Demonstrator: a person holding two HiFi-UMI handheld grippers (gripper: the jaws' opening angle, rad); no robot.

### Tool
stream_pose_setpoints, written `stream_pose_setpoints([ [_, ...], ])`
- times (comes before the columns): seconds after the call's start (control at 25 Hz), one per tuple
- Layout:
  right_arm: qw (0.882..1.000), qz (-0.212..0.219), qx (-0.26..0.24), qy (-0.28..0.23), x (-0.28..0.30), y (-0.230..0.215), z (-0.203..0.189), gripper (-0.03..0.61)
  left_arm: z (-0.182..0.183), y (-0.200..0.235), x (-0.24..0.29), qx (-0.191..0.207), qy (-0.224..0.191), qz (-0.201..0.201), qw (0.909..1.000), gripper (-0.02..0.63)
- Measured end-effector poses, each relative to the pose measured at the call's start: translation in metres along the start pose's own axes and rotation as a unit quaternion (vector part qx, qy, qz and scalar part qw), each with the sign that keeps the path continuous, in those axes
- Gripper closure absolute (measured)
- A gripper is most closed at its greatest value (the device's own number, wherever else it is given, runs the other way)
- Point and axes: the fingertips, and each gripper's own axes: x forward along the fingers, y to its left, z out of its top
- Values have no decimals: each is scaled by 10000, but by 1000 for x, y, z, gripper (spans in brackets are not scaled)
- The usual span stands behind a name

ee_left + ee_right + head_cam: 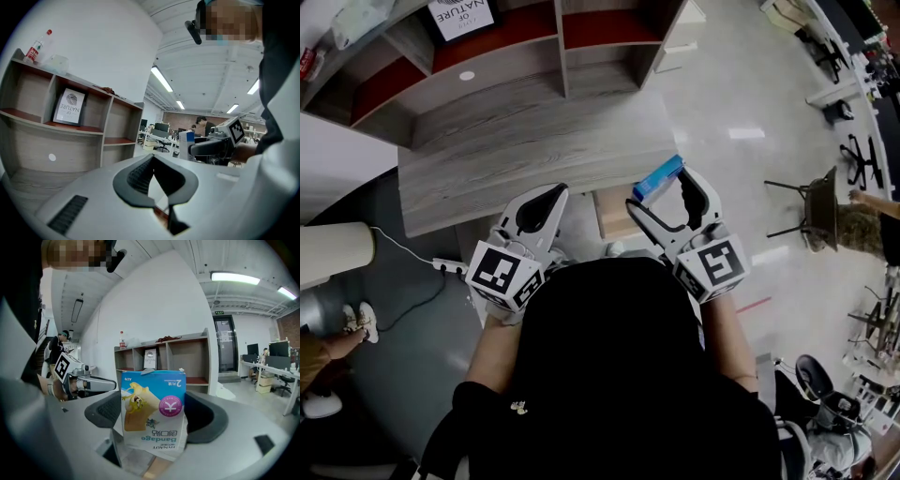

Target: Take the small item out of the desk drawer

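My right tongs (673,199) are clamped on the box (152,413), held up just off the desk (525,150) edge. It looks like light, thin card that would crush, so I judge a gentle grip across its lower sides is best. My left tongs (546,211) are together and empty, and the drawer is mostly hidden beneath both.

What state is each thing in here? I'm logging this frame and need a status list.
bandage box: gripped, held up in the air
right gripper: shut on the bandage box
left gripper: shut, empty
drawer: looks pulled open
bottle: upright, capped
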Motion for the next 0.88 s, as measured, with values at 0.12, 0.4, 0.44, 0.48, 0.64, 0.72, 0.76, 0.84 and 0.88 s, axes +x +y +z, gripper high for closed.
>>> stream_pose_setpoints([
  [0.12,10000,-43,-13,21,0,-1,-1,173,1,-1,0,2,0,-5,10000,604],
  [0.4,10000,-44,74,16,-3,-1,-2,173,0,-5,-1,6,1,-9,10000,604],
  [0.44,10000,-51,80,21,-3,-1,-3,173,0,-4,-1,4,1,-6,10000,604],
  [0.48,9999,-59,82,28,-2,-1,-3,173,0,-4,-1,2,1,-2,10000,604],
  [0.64,9999,-69,70,41,-3,-1,-6,173,-1,-5,-2,2,12,0,10000,604],
  [0.72,9999,-88,102,62,-3,-1,-6,173,-2,-6,-3,7,16,-1,10000,604],
  [0.76,9998,-113,136,84,-3,-1,-6,173,-2,-6,-3,13,18,-1,10000,604],
  [0.84,9998,-130,139,83,-3,-2,-6,173,-2,-6,-3,20,16,1,10000,604],
  [0.88,9999,-117,103,57,-4,-1,-7,173,-2,-7,-3,21,15,2,10000,604],
])
